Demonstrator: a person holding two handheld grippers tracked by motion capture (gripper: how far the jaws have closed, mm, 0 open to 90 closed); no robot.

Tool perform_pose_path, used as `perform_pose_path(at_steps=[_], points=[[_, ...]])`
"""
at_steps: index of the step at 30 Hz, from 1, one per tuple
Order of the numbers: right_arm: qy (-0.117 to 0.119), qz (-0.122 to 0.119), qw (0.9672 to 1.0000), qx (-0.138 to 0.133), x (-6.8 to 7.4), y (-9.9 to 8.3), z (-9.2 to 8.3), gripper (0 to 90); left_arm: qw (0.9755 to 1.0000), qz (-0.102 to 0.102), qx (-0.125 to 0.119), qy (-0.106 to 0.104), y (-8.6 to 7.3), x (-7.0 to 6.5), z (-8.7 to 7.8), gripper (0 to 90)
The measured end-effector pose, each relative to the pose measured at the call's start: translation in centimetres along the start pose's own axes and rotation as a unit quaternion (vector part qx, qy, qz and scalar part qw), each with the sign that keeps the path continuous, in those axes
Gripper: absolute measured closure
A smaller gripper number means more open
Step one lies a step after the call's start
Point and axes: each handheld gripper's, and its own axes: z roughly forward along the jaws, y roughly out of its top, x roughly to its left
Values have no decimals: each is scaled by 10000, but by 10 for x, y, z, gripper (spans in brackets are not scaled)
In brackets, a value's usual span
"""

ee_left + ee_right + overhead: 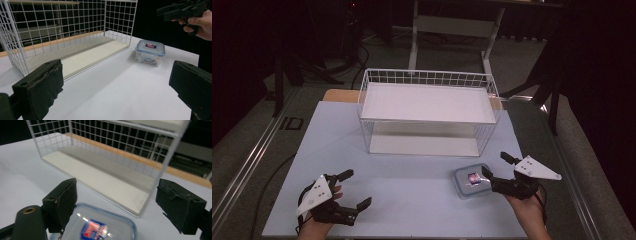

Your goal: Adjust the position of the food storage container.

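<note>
A small clear food box (472, 181) with a blue-rimmed lid and a red label sits on the pale table (412, 205), right of centre. My right gripper (497, 166) hovers open at the box's right edge, one jaw over the lid. In the right gripper view the box (100, 228) lies low beneath the wide-apart jaws, nearer the left one, and the pads do not press on it. My left gripper (355, 189) rests open at the table's front left with nothing in it. From there the box (150, 52) stands far ahead to the right.
A white wire rack (427, 76) with a top shelf and a bottom board stands at the back middle of the table, its open side facing me. The rack (160, 170) is close ahead of the right gripper. Dark floor, stands and cables surround the table.
</note>
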Motion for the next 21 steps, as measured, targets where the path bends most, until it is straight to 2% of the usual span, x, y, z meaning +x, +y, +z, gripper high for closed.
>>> perform_pose_path(at_steps=[2,6,10,11,15,21], points=[[11,85,9999,64,-7,-4,2,244,10000,-3,-16,10,0,0,0,4],[-183,62,9995,267,-17,-13,5,319,10000,-1,-19,8,0,1,-1,4],[-188,39,9984,532,-25,-23,8,439,10000,38,-18,19,1,0,-1,4],[-272,7,9979,594,-28,-26,9,452,10000,35,-19,19,1,1,-1,4],[-370,112,9965,743,-36,-37,10,547,10000,-3,-24,21,0,1,-1,4],[-541,8,9926,1085,-44,-51,10,665,10000,54,-7,18,1,0,-1,4]])
